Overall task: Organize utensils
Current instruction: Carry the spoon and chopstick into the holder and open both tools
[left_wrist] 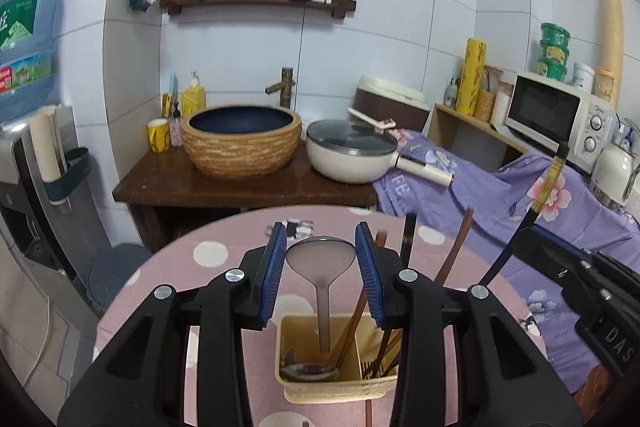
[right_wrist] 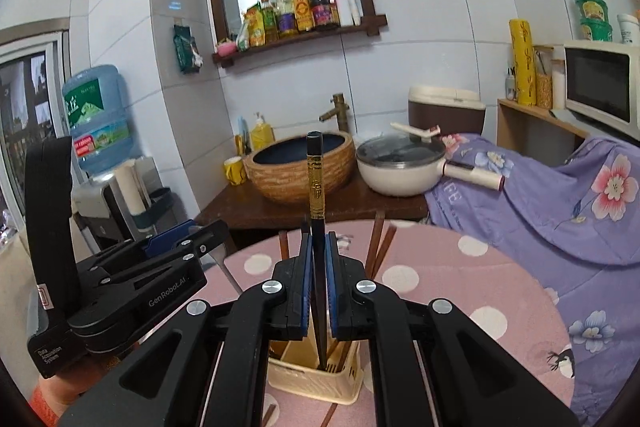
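left wrist view: the left gripper [left_wrist: 321, 267] stands wide around a ladle [left_wrist: 321, 259] already upright in the cream holder [left_wrist: 338, 385] on the pink dotted table [left_wrist: 208, 251].

right wrist view: the right gripper [right_wrist: 319, 283] pinches a black chopstick [right_wrist: 315, 187], tip inside the holder; best lowered straight before letting go.

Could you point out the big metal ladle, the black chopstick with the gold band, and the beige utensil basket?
Ladle [left_wrist: 320, 253]: left wrist view, on its bowl.
Black chopstick [right_wrist: 316, 183]: right wrist view, on its gold band.
Utensil basket [left_wrist: 336, 389]: left wrist view, on its front wall.
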The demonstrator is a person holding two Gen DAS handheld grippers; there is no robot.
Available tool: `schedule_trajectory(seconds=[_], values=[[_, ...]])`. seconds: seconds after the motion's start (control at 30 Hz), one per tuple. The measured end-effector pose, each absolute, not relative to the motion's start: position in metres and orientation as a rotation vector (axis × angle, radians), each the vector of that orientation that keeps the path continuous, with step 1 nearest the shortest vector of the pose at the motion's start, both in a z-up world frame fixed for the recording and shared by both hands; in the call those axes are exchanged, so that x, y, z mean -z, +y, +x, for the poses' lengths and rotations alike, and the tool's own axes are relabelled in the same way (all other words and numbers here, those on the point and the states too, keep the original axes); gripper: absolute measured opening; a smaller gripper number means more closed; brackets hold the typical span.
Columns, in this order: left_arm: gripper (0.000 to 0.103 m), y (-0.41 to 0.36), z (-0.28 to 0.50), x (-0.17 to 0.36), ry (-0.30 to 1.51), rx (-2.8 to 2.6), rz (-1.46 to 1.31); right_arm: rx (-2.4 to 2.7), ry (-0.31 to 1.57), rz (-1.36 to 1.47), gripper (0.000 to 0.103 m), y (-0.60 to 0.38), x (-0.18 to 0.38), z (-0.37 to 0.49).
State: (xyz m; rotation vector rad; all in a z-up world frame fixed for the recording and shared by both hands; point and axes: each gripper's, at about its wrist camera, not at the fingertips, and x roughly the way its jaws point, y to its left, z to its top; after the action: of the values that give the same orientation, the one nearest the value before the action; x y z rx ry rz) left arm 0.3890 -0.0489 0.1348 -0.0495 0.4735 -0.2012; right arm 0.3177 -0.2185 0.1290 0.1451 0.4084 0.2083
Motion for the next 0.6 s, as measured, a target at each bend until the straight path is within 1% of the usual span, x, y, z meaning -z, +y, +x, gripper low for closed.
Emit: schedule_trajectory(seconds=[0.1,0.33,0.47,0.6], values=[[0.036,-0.052,0.389,-0.113,0.51,0.204,-0.044,-0.22,0.446,0.144,0.007,-0.213,-0.108,0.319],[0.037,-0.057,0.384,-0.069,0.578,0.238,-0.016,-0.234,0.496,0.125,0.007,-0.202,-0.08,0.317],[0.037,-0.054,0.384,-0.052,0.613,0.246,-0.021,-0.232,0.516,0.136,0.006,-0.203,-0.069,0.319],[0.037,-0.054,0.382,-0.05,0.607,0.248,-0.009,-0.225,0.507,0.153,0.007,-0.206,-0.067,0.318]])
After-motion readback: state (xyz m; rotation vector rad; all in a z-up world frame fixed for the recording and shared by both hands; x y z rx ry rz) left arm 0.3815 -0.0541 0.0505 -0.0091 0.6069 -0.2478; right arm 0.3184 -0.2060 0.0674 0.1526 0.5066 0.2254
